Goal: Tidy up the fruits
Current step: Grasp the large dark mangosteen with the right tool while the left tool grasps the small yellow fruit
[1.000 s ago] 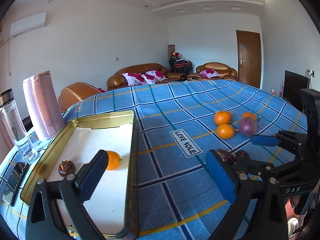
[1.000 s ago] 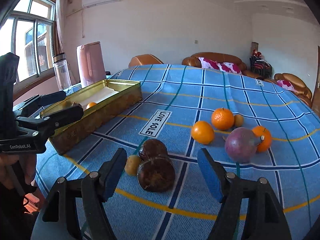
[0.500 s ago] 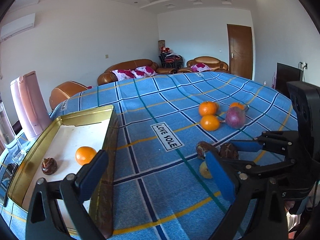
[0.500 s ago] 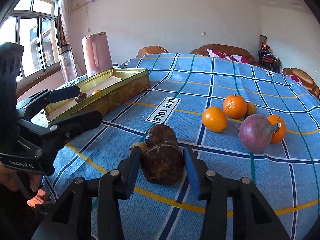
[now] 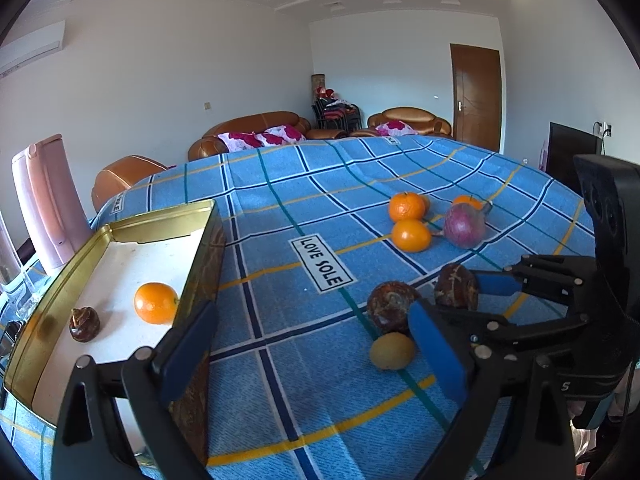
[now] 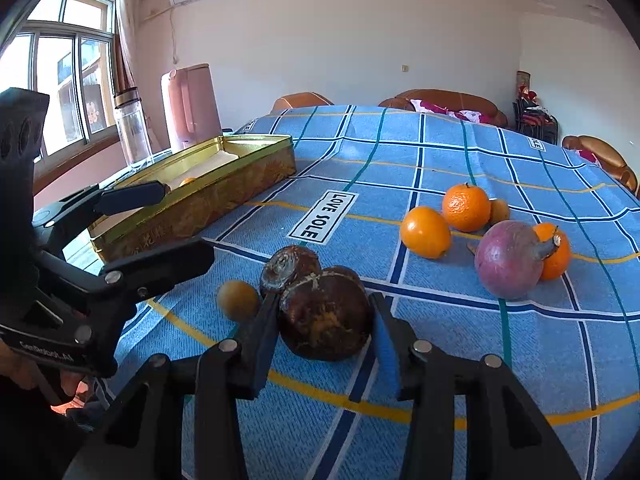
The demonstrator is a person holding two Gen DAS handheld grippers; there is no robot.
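Both handheld tools are black plastic. The left gripper (image 5: 312, 356) and right gripper (image 6: 324, 332) have blue fingertip pads (image 5: 438, 350), silver screws at the joints, and white lettering on the bodies. Bare skin of a hand (image 6: 64, 380) shows beneath one.
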